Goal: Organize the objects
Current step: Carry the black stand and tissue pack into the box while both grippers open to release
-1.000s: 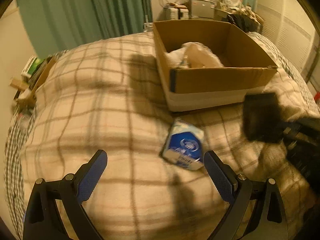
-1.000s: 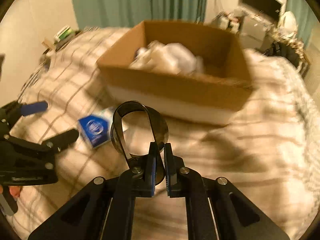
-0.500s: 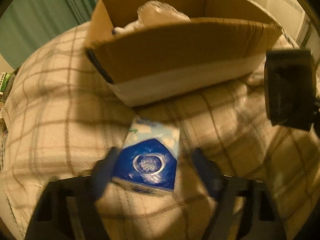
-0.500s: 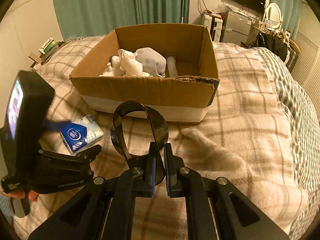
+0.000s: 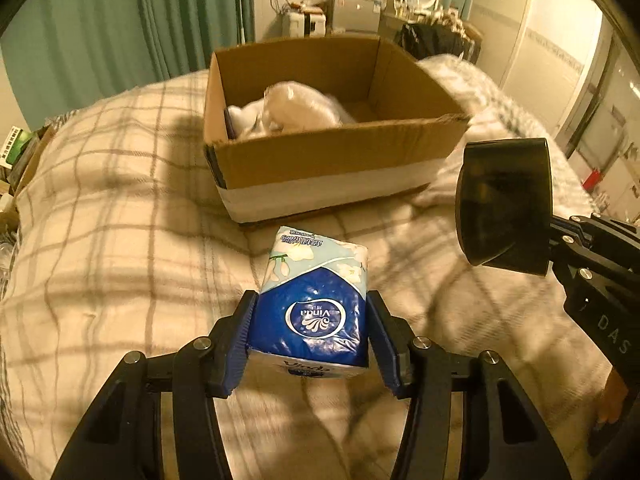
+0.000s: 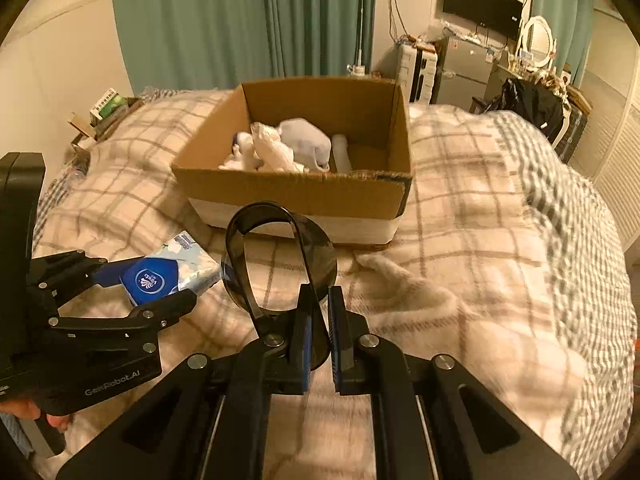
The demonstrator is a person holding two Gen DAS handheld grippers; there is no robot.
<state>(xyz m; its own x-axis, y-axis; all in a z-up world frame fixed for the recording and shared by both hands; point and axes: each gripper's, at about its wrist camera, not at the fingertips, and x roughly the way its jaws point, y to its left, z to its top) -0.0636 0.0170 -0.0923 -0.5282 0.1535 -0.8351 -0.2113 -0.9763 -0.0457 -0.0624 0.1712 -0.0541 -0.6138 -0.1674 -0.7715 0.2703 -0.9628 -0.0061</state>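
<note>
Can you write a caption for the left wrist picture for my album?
Left gripper squeezes a blue tissue pack near the cardboard box.

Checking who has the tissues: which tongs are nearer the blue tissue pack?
Left. The left tongs clamp the tissue pack; the right tongs, to its right, hold a dark cup.

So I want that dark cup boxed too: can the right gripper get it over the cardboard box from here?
Probably yes. The right gripper is shut on the dark cup, and the cardboard box sits straight ahead, top open, nothing between; the white bundles leave room at its right end.
</note>
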